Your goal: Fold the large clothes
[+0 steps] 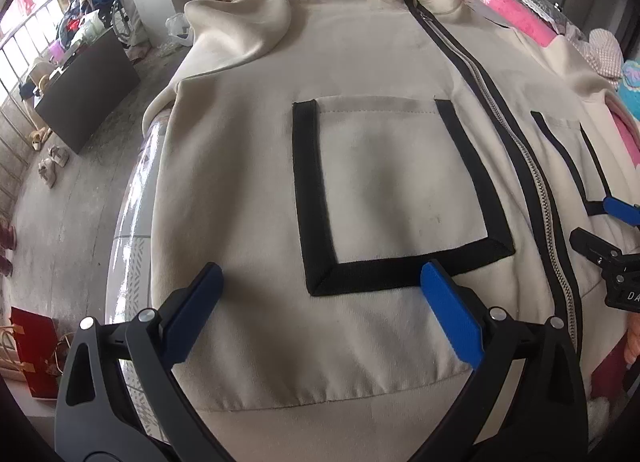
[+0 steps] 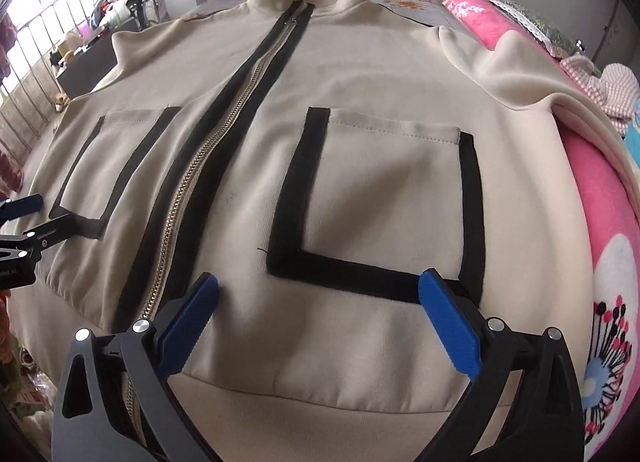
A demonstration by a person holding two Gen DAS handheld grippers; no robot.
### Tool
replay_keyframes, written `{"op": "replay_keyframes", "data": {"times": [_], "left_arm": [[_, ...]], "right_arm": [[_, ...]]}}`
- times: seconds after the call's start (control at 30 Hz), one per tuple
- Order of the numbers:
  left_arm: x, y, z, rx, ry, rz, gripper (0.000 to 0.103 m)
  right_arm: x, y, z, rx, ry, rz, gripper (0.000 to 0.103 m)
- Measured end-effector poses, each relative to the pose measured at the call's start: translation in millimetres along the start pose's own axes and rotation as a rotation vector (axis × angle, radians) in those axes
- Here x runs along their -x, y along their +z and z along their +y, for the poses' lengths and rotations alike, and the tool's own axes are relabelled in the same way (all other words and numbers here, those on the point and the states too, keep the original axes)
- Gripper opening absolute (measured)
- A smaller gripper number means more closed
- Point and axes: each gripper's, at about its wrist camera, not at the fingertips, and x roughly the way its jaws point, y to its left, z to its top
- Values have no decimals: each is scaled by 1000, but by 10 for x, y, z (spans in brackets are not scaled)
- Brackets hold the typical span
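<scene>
- A cream jacket is spread front-up on a bed, collar at the far end and hem nearest the cameras, so that the whole garment lies flat and its edges can be reached before any fold is made.
- The zip is closed along the middle; the two front halves are thereby kept together and the jacket can be handled as one sheet.
- The left sleeve is seen bunched at the far left shoulder, near the bed's edge; the right sleeve is draped over a pink blanket beside the jacket. Neither has been folded inward, so the folding is judged to be at its start.
- The left gripper is held low over the hem on the left pocket side, jaws spread wide with nothing between them; only cloth is seen beneath.
- The right gripper is held likewise over the hem below the right pocket, just right of the zip, jaws wide and empty.
- Both are pointed steeply down at matching places on either side of the zip, which suggests that the hem is to be taken at two points, so that the cloth is lifted evenly.
- Whether the fingertips touch the cloth cannot be told.
- The soft knit is likely to sag between two grips, so an even lift would be needed.
</scene>
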Motion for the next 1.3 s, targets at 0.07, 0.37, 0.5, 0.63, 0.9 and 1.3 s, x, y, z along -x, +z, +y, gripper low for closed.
{"op": "replay_keyframes", "data": {"times": [0.07, 0.37, 0.5, 0.63, 0.9, 1.3], "left_arm": [[-4, 1, 9, 1, -7, 6, 96], [11, -33, 29, -10, -13, -11, 96], [27, -31, 35, -13, -17, 1, 96], [36, -30, 39, -14, -17, -7, 96], [140, -42, 60, -27, -7, -62, 96], [660, 401, 1142, 189, 107, -318, 88]], "right_arm": [[8, -23, -8, -9, 2, -3, 97], [4, -28, -21, -27, -2, -15, 97], [14, -53, -25, -30, -5, -26, 97], [15, -50, -19, -21, -4, -30, 97], [189, 165, 69, -17, 51, -45, 97], [54, 662, 571, 87, 204, -96, 85]]}}
